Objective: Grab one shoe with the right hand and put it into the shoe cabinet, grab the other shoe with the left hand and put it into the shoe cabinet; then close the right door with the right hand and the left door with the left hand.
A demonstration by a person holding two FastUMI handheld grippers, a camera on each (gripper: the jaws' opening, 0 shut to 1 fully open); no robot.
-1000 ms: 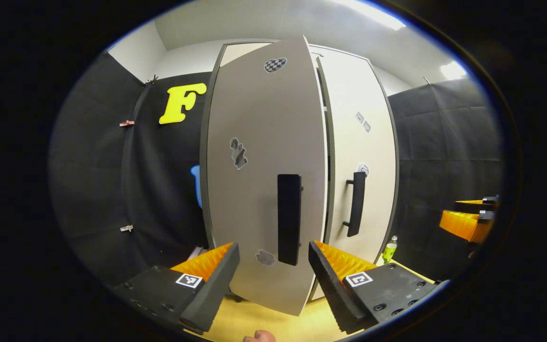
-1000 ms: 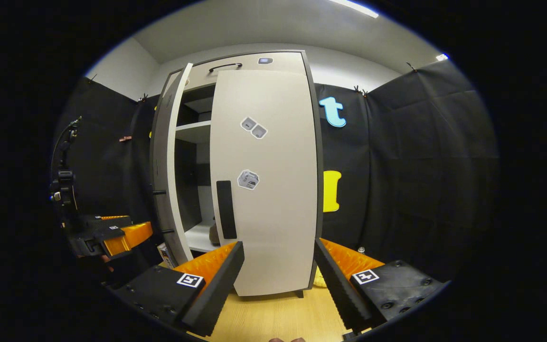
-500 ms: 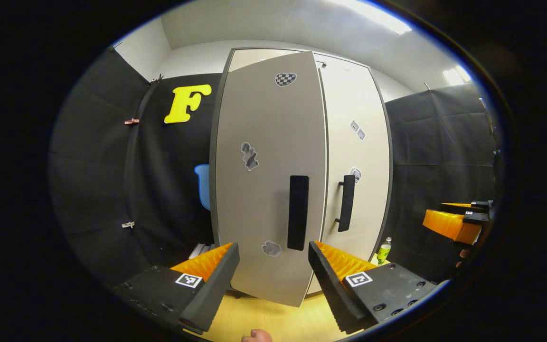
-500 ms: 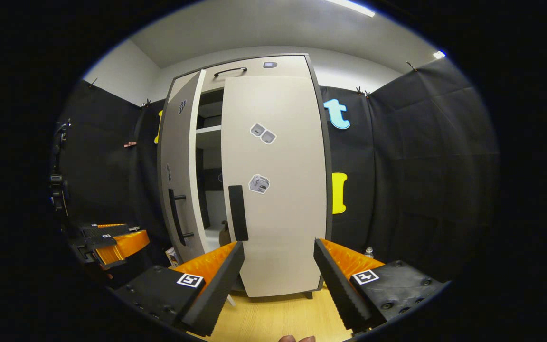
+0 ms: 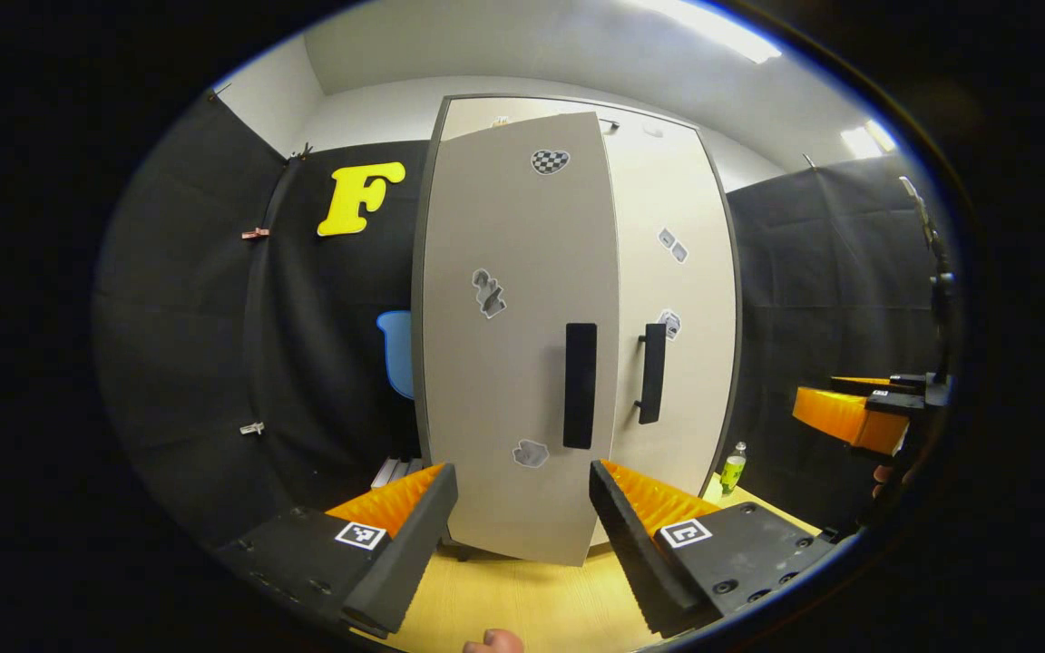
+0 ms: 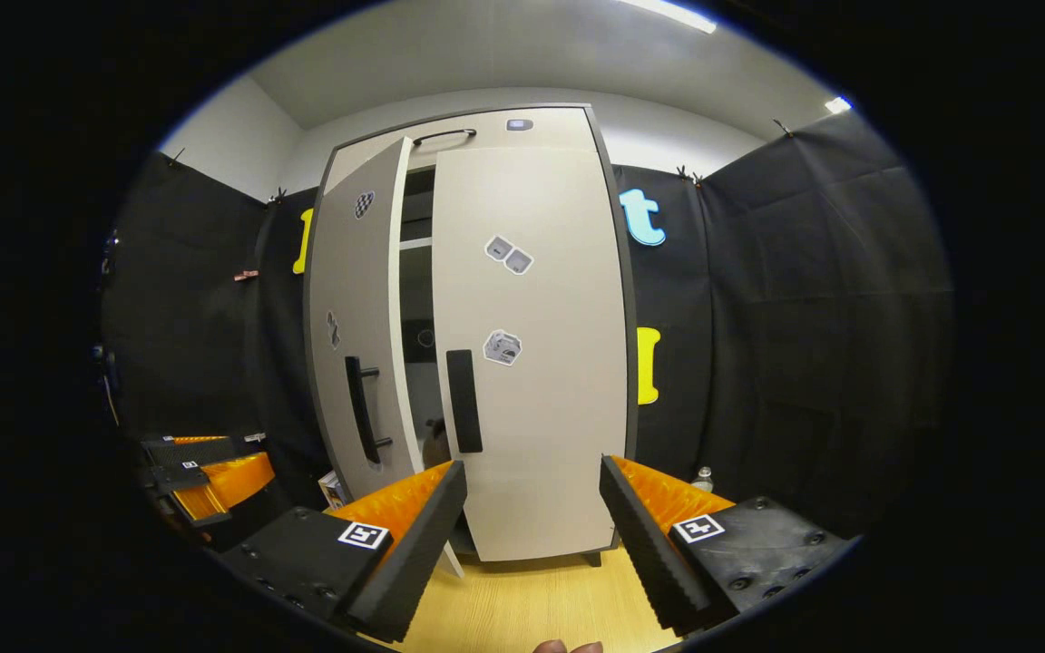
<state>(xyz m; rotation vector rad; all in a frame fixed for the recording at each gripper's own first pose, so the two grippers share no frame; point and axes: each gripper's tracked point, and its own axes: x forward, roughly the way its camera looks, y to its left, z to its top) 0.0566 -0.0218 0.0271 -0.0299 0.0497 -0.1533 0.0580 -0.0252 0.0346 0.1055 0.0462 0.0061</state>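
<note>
- Here the left gripper (image 5: 522,508) hangs in front of the shoe cabinet (image 5: 577,104), jaws spread wide with nothing between them, well short of the left door (image 5: 513,363).
- In the left gripper view the left door looks almost flush with the right door (image 5: 677,299); the two dark handles, the left handle (image 5: 580,385) and the right handle (image 5: 651,374), stand just beside each other.
- The right gripper view looks from the other side and shows what that view hides: the left door (image 6: 355,336) stands ajar, with a dark gap between it and the right door (image 6: 532,363), and a shelf edge (image 6: 415,243) inside.
- Low in that gap a brownish shape, probably a shoe (image 6: 434,444), sits in the cabinet; too little shows to be sure.
- The right gripper (image 6: 532,517) is also wide open and empty, off the right door, which lies closed against the frame.
- Each view catches the other gripper far off at its edge: the right one (image 5: 858,413) and the left one (image 6: 205,467).
- A green bottle (image 5: 733,470) stands on the wooden floor (image 5: 532,608) by the cabinet's right corner.
</note>
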